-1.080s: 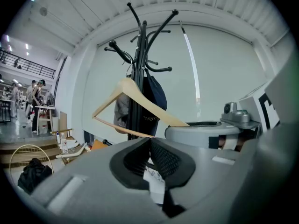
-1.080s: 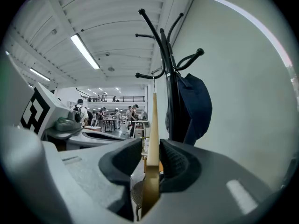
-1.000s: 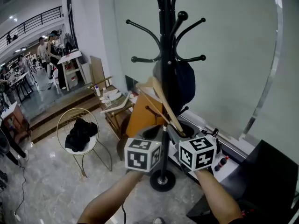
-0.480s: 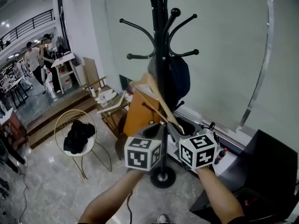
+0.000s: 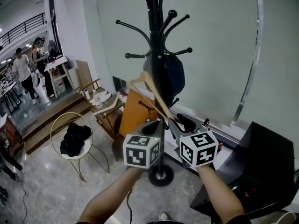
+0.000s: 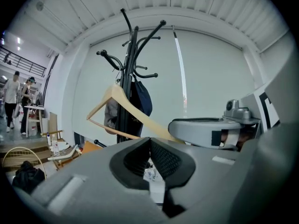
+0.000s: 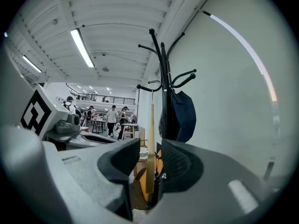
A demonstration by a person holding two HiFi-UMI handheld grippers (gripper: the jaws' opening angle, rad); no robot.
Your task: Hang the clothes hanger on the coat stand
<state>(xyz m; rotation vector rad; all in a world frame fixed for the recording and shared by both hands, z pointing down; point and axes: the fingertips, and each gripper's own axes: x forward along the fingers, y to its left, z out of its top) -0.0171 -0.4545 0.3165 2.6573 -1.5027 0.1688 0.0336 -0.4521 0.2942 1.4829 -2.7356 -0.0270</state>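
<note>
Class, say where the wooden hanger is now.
Head view, centre: the wooden hanger slants across the coat stand, left of the dark bag hanging there.

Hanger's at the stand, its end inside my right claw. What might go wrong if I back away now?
1. The hanger stands between the open jaws of the right claw, close to one pad; backing off askew may snag it and drag it off the coat stand.
2. It hangs tilted, so once free it may swing into the dark bag.
3. Whether its hook is fully seated is unclear.
</note>
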